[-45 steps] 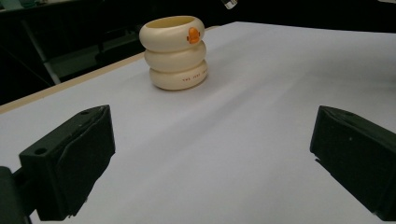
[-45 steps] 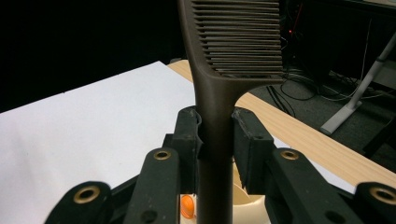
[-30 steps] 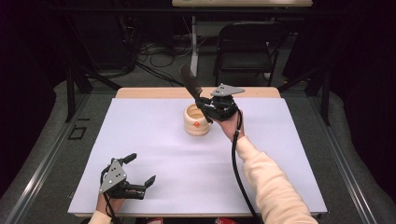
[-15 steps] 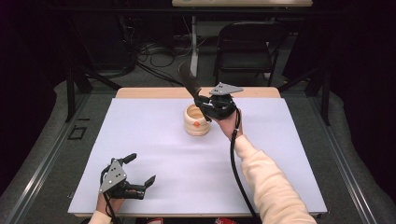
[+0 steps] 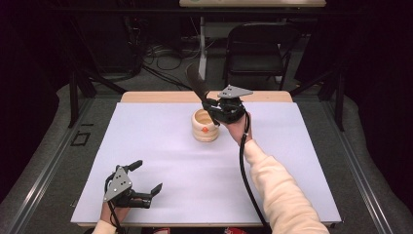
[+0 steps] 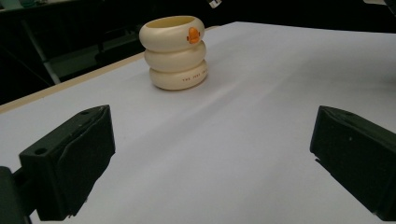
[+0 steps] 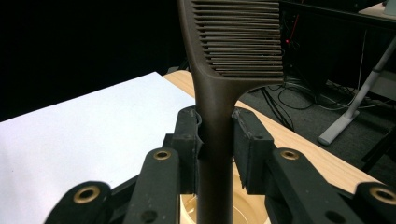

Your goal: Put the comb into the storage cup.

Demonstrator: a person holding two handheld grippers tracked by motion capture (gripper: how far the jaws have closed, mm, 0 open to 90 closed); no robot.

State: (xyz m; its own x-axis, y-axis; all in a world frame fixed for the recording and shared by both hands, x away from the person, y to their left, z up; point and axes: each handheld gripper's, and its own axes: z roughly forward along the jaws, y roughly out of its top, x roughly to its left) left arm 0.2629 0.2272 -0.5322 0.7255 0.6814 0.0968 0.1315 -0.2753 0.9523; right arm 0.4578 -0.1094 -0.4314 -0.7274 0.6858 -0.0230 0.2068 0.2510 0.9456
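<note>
A cream cup shaped like three stacked rings, with an orange duck mark, stands upright near the table's far middle; it also shows in the left gripper view. My right gripper is shut on the handle of a dark brown comb, held just above and beside the cup's rim. In the right gripper view the comb rises between the pads, teeth upward, its handle end over the cup's mouth. My left gripper rests open near the front left, with nothing between its jaws.
A white mat covers the wooden table. Behind the table stand a black chair and a table leg with cables on the floor. Dark floor surrounds the table.
</note>
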